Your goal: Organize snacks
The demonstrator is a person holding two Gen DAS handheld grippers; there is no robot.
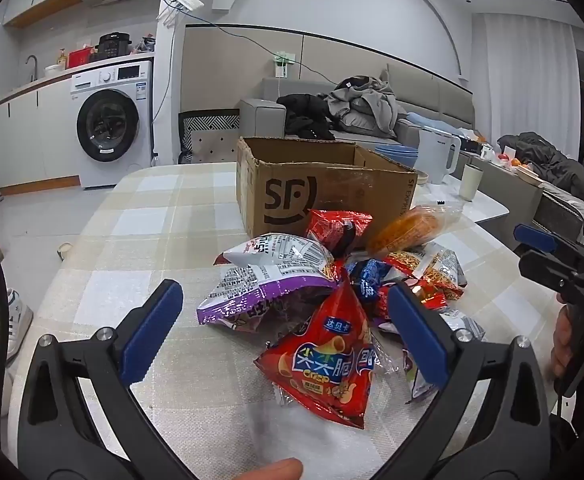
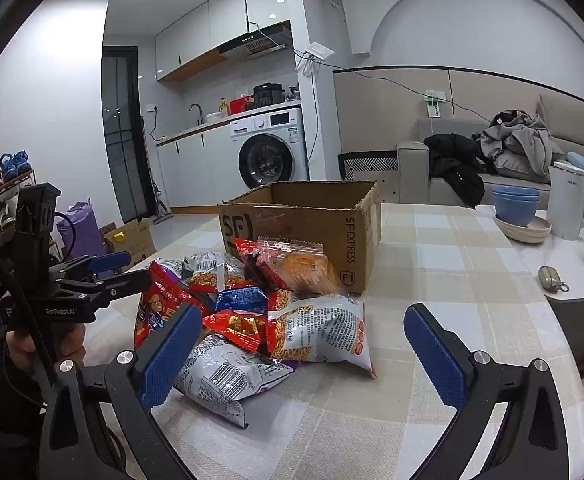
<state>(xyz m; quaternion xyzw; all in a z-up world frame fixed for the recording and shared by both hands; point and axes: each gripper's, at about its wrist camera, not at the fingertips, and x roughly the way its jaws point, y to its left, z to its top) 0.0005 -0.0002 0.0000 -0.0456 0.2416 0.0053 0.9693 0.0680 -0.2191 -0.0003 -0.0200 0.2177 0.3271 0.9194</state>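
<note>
A heap of snack packets (image 1: 331,292) is piled on the checked tablecloth (image 1: 140,240), just in front of an open cardboard box (image 1: 311,184) printed "SF" and, on its side, "SF EXPRESS". Nearest in the left wrist view, a red triangular packet (image 1: 323,360) is marked "Crisp"; a purple-edged silver bag (image 1: 260,284) lies beside it. The left gripper (image 1: 284,332) is held spread wide above the red packet, nothing pinched. The right gripper (image 2: 303,356) is likewise spread wide and empty, with a silver bag (image 2: 228,376) seen between its fingers.
</note>
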